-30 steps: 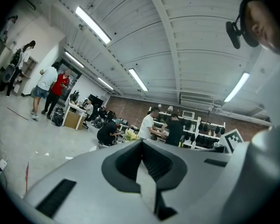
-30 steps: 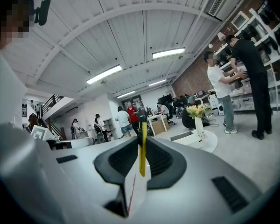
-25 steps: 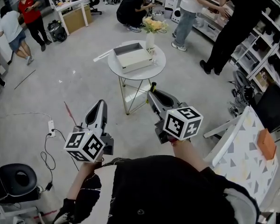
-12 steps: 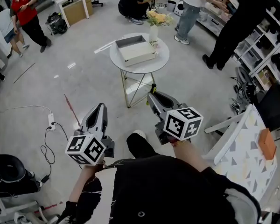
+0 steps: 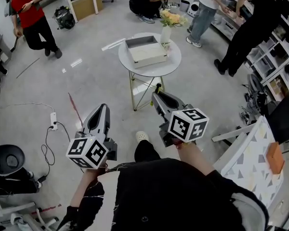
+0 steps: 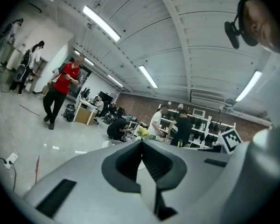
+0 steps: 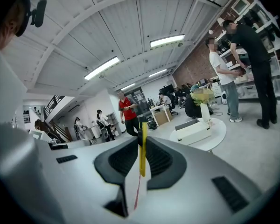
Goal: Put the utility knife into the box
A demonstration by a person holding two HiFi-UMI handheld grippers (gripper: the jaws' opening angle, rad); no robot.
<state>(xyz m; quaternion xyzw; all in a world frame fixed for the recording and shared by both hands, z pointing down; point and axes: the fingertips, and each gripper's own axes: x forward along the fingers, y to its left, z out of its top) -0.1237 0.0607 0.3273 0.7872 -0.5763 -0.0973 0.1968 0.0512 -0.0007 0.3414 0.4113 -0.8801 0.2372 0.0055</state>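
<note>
The white open box (image 5: 146,52) lies on a round white table (image 5: 173,64) ahead of me, beside a vase of flowers (image 5: 167,25). My right gripper (image 5: 157,91) is shut on a thin yellow utility knife (image 5: 158,87), which stands edge-on between its jaws and pokes out past the tips. In the right gripper view the knife (image 7: 143,155) runs up the middle, with the box (image 7: 192,130) and table (image 7: 217,132) beyond at the right. My left gripper (image 5: 104,108) is held level beside it, shut and empty (image 6: 141,146).
Several people stand or crouch around the room, one in red (image 5: 31,13) at far left. Shelves line the right side. A power strip and cable (image 5: 53,128) lie on the floor at left, near a black stool (image 5: 7,160). A patterned table (image 5: 250,158) stands at right.
The round table and box have shifted rightward and nearer in the head view as I walk toward them. Both grippers keep their places in the view, and the knife stays gripped.
</note>
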